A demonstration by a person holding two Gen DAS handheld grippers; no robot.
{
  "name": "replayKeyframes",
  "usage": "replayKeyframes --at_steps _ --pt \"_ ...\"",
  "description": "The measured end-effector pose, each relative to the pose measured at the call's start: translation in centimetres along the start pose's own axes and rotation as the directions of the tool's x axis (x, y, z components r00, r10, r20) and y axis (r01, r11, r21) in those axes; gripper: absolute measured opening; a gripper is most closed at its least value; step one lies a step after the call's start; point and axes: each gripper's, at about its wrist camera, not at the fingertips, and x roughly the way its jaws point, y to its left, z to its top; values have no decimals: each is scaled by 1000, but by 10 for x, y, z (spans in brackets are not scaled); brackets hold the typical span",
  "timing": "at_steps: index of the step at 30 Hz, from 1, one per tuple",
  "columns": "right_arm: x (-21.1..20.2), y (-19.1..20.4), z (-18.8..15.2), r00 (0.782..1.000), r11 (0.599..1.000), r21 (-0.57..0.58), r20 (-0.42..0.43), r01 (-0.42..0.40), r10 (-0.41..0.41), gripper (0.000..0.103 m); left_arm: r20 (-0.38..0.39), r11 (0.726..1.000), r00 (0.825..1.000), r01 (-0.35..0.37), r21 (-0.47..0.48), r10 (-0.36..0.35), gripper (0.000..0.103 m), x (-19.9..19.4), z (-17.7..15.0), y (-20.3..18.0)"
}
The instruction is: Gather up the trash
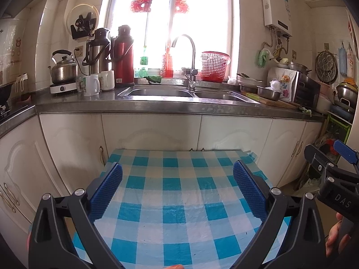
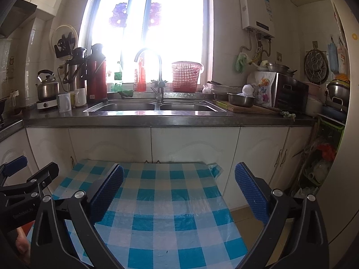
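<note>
Both the left tongs and right tongs hang spread and empty over the checked tabletop. No trash shows nearby; next comes finding some, perhaps beyond them.

Checked tablecloth – sink, red thermos behind.

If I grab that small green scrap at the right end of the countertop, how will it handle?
The green scrap looks crumpled and limp, so it will probably flop and squash when pinched. It seems light and should lift easily. It lies at the countertop edge, so a push might drop it.
</note>
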Motion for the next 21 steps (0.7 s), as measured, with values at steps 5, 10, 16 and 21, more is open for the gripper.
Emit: replayKeyframes --at_steps 5,10,16,21 --pt "3 2 -3 1000 1000 -4 -4 -1 1 98 -11 1000 1000 -2 1 2 99 4 -2 0" --pt "8 3 -5 1000 1000 -3 -13 -2 2 98 -26 1000 1000 -7 4 7 99 11 -5 1" --pt "20 7 -11 999 1000 -3 -37 -14 14 98 -48 1000 999 -14 0 14 99 21 -9 0" --pt "36 8 -21 997 1000 8 -72 -29 29 98 -87 1000 996 -14 -4 14 99 38 -21 1"
